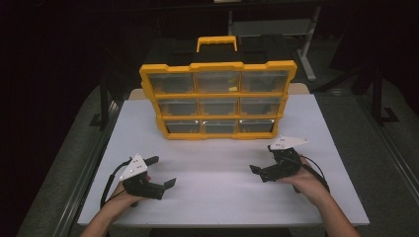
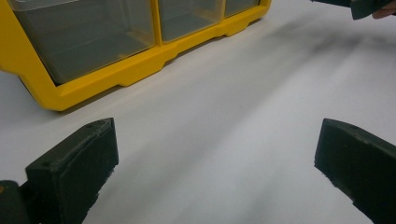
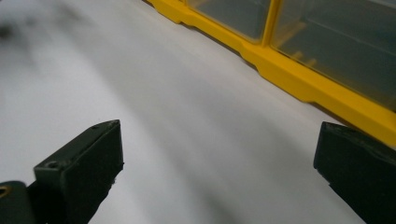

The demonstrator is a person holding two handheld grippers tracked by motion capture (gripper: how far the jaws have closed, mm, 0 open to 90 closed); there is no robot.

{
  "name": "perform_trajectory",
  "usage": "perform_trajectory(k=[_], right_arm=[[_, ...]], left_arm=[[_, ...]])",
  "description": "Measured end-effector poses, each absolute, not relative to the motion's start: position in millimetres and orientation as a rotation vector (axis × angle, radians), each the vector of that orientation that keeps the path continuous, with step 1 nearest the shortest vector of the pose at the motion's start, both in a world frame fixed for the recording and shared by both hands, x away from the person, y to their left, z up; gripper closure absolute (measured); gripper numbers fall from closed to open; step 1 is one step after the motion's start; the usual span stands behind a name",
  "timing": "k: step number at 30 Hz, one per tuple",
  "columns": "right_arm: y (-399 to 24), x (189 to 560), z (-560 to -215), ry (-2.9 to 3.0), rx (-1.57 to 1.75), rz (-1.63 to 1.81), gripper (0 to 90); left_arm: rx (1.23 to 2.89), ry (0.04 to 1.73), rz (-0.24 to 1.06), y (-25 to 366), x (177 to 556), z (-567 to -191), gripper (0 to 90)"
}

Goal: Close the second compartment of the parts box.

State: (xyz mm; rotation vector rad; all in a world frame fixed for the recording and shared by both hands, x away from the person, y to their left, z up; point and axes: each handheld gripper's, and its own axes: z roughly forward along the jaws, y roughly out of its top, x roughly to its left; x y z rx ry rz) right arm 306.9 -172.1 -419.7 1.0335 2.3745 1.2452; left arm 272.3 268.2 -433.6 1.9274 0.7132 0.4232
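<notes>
- While both are lying wide open and holding nothing, the left gripper (image 1: 158,172) and right gripper (image 1: 263,162) are sitting low in frame.
- Upper centre, the yellow organizer (image 1: 218,100) is standing upright on the table (image 1: 217,197); a hard pull on a drawer could be tipping it.

Organizer (image 1: 218,100) glossy yellow plastic, clear drawers; table (image 1: 222,187) matt white.

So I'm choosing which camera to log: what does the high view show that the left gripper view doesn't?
High view: the organizer's carry handle, all nine drawers, one small yellow item inside, both hands and the table's edges. Left gripper view: a close look along the left hand-held gripper, its jaws wide apart, and into the bottom-row drawers. Both: the yellow organizer, the white table and the right hand-held gripper.
</notes>
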Motion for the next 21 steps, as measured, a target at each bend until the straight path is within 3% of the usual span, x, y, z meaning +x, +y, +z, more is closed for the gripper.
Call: perform_trajectory(k=[21], right_arm=[[-188.2, 280.8, -433.7, 2.338, 1.048, 1.267, 0.9]], left_arm=[[1.935, 0.706, 0.414, 268.6, 271.7, -433.4, 0.0]])
